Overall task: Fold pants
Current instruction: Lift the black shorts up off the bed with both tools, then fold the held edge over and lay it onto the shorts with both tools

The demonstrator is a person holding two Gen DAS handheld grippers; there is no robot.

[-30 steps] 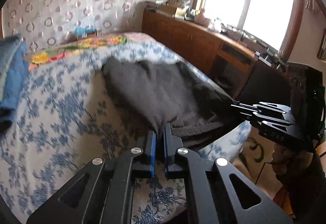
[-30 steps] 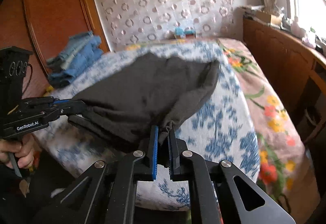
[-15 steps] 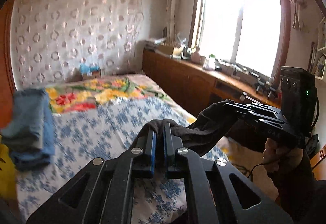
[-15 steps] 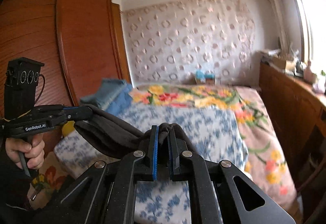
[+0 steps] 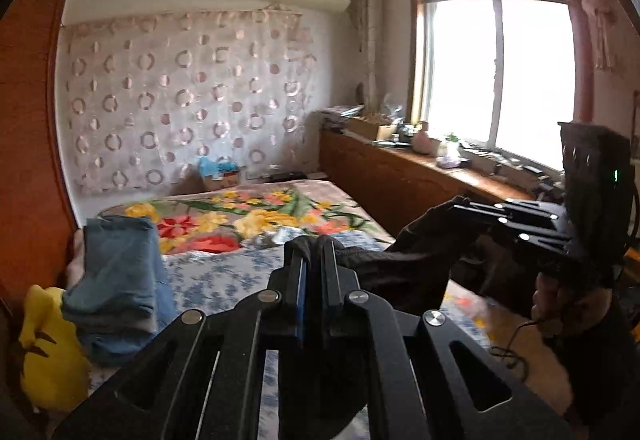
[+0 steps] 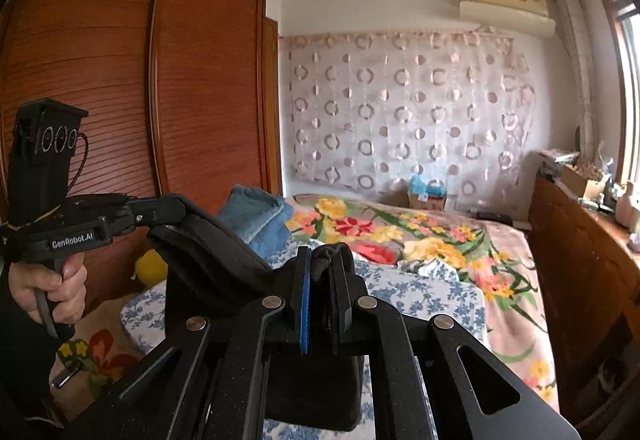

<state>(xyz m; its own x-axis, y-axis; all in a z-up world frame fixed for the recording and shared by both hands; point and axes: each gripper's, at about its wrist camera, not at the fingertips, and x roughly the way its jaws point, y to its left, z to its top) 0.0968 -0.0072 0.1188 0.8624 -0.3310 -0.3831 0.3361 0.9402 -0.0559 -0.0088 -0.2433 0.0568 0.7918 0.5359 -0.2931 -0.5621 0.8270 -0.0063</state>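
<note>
Dark grey pants hang in the air above the bed, stretched between both grippers. My left gripper is shut on one corner of the fabric. My right gripper is shut on the other corner, with a bunch of cloth poking up between its fingers. In the left wrist view the right gripper shows at the right, held by a hand. The left gripper appears at the left of the right wrist view, with the pants sagging from it. The lower part of the pants is hidden behind the gripper bodies.
The bed carries a blue floral sheet and a flowered blanket. Folded blue clothes and a yellow soft toy lie at its left side. A wooden wardrobe stands at left, a cluttered sideboard under the window.
Both grippers have risen together, lifting the pants off the bed. The pants lay spread on the sheet a second ago; now they hang between the grippers, and both views tilt up towards the wall.
</note>
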